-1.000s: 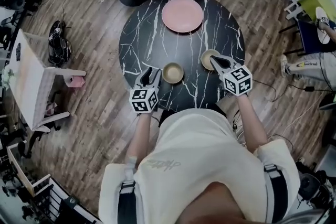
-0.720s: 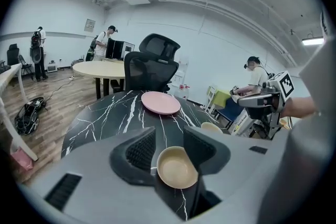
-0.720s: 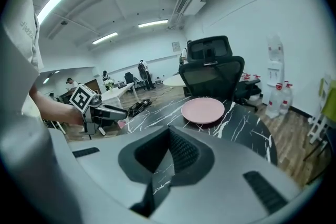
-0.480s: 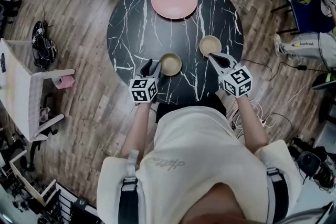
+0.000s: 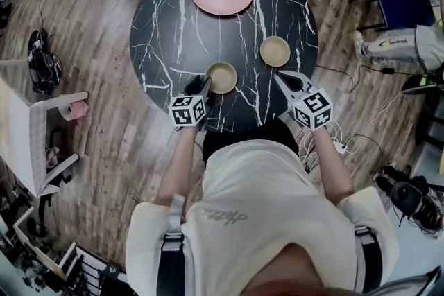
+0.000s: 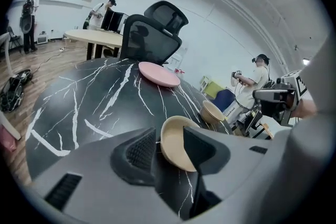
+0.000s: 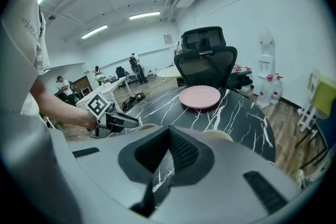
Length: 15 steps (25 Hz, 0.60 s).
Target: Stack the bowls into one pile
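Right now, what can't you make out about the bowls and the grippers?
Left gripper view: one jaw of the left gripper covers a side of the near bowl, which stands between its open jaws; contact is unclear.
Right gripper view: the body of the shut right gripper hides all but a rim sliver of the far bowl.

On the left gripper (image 6: 169, 138), the right jaw covers the right side of the nearer round tan bowl (image 6: 175, 150) just ahead of its parted jaws. Beyond the closed jaws of the right gripper (image 7: 169, 131), its own body hides all but the rim of the second round tan bowl (image 7: 218, 135).
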Each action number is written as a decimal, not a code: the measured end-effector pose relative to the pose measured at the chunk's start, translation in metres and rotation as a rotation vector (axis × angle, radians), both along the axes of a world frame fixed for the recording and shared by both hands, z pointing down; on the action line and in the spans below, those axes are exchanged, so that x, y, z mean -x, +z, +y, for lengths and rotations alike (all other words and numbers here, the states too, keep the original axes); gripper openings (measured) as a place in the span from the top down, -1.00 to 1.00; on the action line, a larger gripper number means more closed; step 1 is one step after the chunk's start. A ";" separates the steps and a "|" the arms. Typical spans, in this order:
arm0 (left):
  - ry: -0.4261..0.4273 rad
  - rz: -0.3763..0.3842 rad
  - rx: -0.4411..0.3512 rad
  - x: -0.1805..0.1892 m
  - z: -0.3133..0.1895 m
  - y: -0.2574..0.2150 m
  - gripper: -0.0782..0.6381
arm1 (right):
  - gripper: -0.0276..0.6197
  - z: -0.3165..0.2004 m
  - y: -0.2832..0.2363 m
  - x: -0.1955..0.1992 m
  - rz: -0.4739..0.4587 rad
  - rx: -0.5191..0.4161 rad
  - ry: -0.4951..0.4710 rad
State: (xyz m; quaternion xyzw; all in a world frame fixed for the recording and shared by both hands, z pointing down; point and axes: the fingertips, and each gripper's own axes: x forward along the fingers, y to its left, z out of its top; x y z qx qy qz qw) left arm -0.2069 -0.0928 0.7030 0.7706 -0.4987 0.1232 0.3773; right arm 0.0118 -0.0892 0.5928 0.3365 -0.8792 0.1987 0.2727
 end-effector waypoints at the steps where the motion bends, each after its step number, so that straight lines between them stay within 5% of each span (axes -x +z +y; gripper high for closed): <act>1: 0.003 0.005 0.008 0.000 0.001 0.004 0.28 | 0.89 0.003 0.000 0.000 0.011 0.000 -0.008; 15: 0.059 -0.009 0.049 -0.017 0.002 0.031 0.34 | 0.89 0.013 0.007 -0.001 0.072 0.016 -0.037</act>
